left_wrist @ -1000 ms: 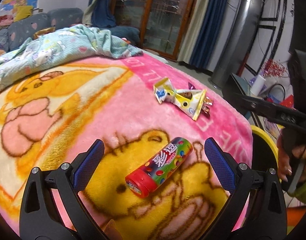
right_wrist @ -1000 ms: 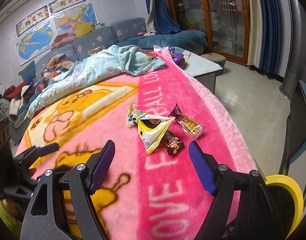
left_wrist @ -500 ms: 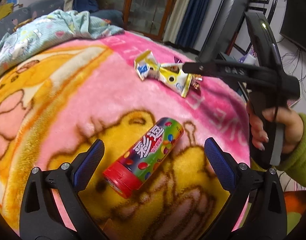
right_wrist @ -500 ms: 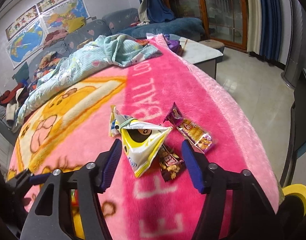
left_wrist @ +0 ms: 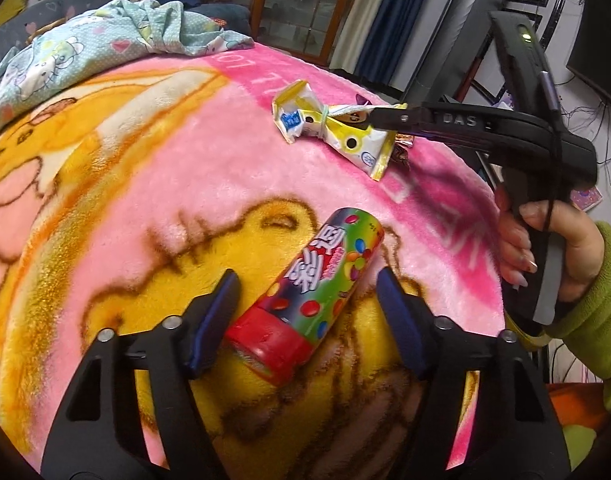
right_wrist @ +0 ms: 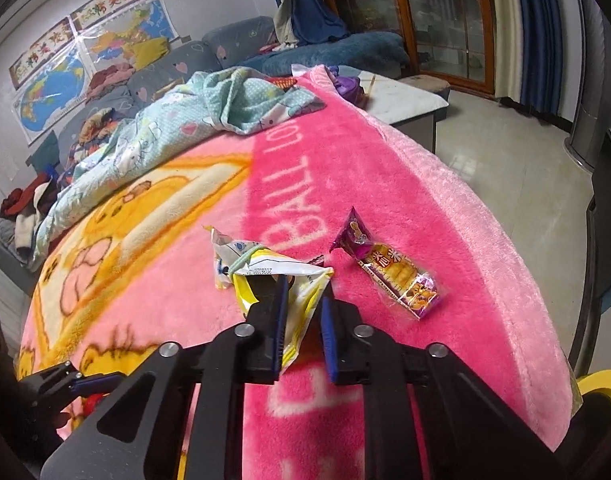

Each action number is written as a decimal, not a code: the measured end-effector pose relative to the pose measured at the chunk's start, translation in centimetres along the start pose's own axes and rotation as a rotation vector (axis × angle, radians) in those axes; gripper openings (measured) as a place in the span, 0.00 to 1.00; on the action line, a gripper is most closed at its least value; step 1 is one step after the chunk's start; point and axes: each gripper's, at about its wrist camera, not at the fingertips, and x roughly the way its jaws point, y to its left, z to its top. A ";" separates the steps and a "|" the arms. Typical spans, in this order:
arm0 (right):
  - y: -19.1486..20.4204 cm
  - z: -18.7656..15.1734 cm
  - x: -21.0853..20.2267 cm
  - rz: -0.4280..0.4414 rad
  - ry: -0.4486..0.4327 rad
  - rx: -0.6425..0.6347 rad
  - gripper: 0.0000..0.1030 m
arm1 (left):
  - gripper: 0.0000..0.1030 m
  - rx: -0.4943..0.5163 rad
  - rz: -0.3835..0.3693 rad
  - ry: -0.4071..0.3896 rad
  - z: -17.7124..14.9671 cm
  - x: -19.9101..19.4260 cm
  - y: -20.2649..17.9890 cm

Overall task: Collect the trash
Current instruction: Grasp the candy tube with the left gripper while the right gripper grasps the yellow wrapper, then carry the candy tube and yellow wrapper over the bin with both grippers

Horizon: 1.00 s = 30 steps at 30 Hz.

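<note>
one candy tube (left_wrist: 325,288), three wrappers (right_wrist: 389,268), two grippers (right_wrist: 303,312)

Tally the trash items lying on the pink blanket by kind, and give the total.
Round candy tubes: 1, the colourful tube with a red cap, lying between the left gripper fingers.
Snack bags: 1, the yellow and white bag tied with a band, pinched by the right gripper.
Small wrappers: 2, the purple biscuit wrapper and a dark brown wrapper, mostly hidden.
Total: 4

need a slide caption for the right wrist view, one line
Right tongs shut on the yellow snack bag on the pink blanket; purple wrapper lies beside.
</note>
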 end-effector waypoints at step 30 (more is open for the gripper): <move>2.9 -3.8 -7.2 0.025 -0.042 -0.100 0.07 | 0.27 -0.066 -0.042 -0.082 -0.4 -2.2 0.1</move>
